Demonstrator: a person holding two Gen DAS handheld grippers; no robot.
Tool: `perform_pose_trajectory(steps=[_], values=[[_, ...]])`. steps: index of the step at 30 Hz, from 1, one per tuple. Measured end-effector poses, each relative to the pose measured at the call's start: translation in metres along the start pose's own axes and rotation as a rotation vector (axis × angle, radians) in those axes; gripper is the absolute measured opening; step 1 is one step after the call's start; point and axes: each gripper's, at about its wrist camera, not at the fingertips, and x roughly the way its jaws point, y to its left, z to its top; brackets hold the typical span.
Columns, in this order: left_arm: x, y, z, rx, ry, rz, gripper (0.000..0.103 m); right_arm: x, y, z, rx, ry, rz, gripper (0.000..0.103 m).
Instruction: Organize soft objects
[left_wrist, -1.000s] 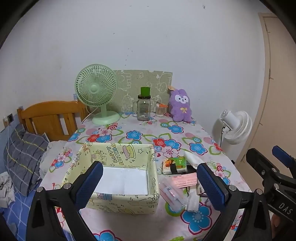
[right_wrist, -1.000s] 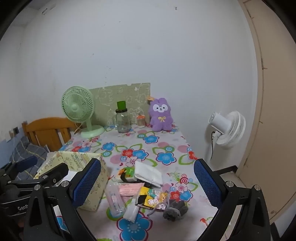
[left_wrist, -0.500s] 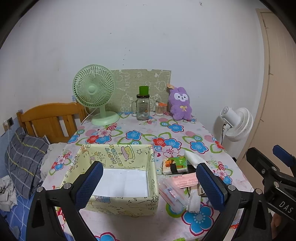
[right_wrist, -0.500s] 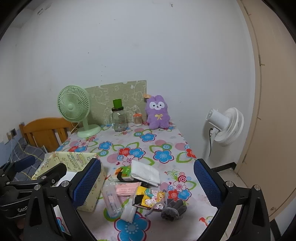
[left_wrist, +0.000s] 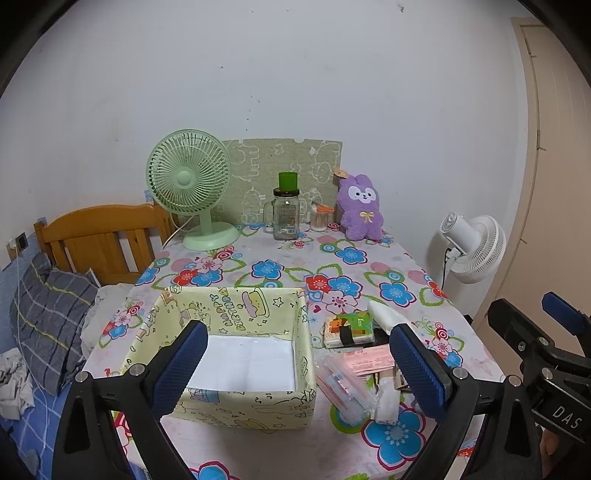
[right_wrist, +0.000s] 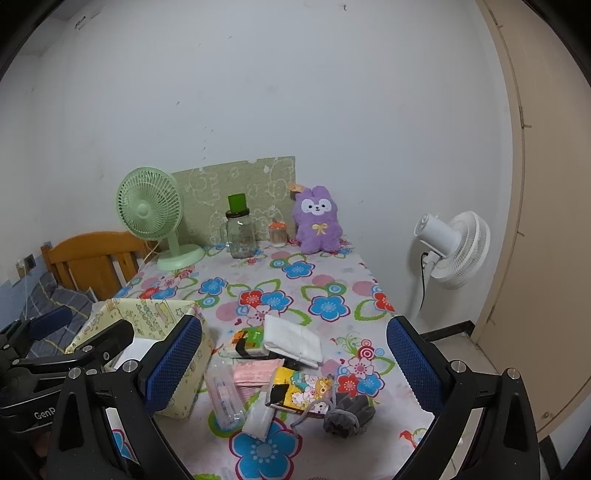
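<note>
Both claws held spread and empty above the counter's near edge.
Left claw (left_wrist: 295, 369) is spread over the yellow fabric box (left_wrist: 236, 402) at the near-left corner; right claw (right_wrist: 295, 369) is spread over a pile just beside the box: tissue packs (right_wrist: 249, 341), white folded cloth (right_wrist: 293, 339), pink packet (right_wrist: 255, 371), grey drawstring pouch (right_wrist: 347, 410). A purple plush bunny (right_wrist: 317, 225) is seen at the far edge.

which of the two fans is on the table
The green fan stands on the table, at its far left corner by the wall. The white fan is off the table, standing beyond its right edge next to the door.
</note>
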Motion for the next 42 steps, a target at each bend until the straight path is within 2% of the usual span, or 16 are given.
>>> perform_pose_trajectory(steps=[42], values=[[0.0051, -0.0045, -0.0016, 0.021, -0.004, 0.012, 0.099, 0.0062, -0.0033, 0.0005, 0.008, 0.017, -0.014, 0.099]])
